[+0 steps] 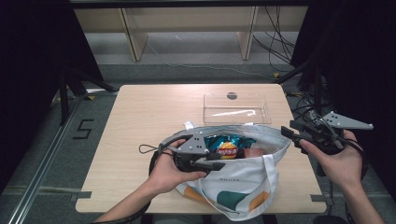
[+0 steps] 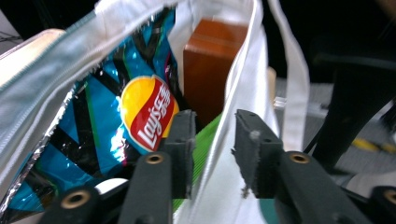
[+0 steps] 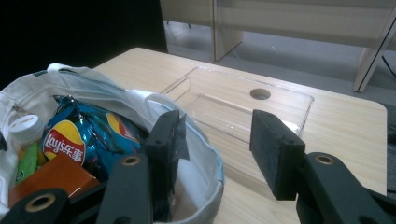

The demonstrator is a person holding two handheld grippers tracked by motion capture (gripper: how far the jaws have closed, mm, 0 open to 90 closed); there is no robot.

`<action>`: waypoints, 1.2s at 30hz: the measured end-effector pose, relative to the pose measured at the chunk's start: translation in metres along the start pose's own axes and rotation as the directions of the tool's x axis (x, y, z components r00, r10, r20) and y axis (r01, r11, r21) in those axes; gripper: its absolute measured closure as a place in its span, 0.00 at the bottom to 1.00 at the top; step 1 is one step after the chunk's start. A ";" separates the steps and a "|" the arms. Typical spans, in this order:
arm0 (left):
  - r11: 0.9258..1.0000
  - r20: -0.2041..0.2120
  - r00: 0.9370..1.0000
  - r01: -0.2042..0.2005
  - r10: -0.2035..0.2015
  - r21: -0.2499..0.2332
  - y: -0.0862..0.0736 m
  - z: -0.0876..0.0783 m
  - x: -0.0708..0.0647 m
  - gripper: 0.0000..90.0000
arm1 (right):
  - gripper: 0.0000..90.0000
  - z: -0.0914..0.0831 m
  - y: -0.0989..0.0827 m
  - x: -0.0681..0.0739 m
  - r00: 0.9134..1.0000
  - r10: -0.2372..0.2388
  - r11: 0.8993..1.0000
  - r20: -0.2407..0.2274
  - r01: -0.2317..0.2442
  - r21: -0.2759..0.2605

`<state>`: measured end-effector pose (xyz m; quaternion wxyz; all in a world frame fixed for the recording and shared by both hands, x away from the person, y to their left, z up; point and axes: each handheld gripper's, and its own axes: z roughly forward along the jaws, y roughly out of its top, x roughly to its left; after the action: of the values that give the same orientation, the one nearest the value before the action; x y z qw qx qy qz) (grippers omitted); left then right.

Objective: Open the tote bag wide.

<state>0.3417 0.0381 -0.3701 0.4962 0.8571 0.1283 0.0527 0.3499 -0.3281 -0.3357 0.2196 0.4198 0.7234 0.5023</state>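
A white tote bag (image 1: 243, 184) lies open at the table's near edge. Inside are a blue Lay's crisp bag (image 1: 227, 147), an orange-brown box (image 1: 254, 151) and a green packet (image 3: 27, 163). My left gripper (image 1: 215, 158) is at the bag's near-left rim. In the left gripper view the white rim cloth (image 2: 219, 158) runs between the left gripper (image 2: 212, 135) pads without being pinched. At the bag's right rim my right gripper (image 1: 294, 138) stands open. In the right gripper view the right gripper (image 3: 217, 135) has one jaw inside the rim (image 3: 208, 163) and one outside.
A clear plastic tray (image 1: 236, 109) lies on the wooden table (image 1: 140, 121) just behind the bag. A white-capped container (image 3: 25, 127) sits in the bag beside the crisps. Wooden shelving legs and cables stand on the floor beyond the table.
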 end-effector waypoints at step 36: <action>0.989 0.087 0.995 -0.052 0.041 0.135 -0.037 0.031 -0.038 0.97 | 0.63 0.016 -0.036 0.000 0.998 -0.068 0.981 -0.014 0.070 0.179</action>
<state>0.3061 0.0193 -0.4160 0.4395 0.8935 0.0907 0.0194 0.3482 -0.3246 -0.3751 0.1954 0.4107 0.7805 0.4289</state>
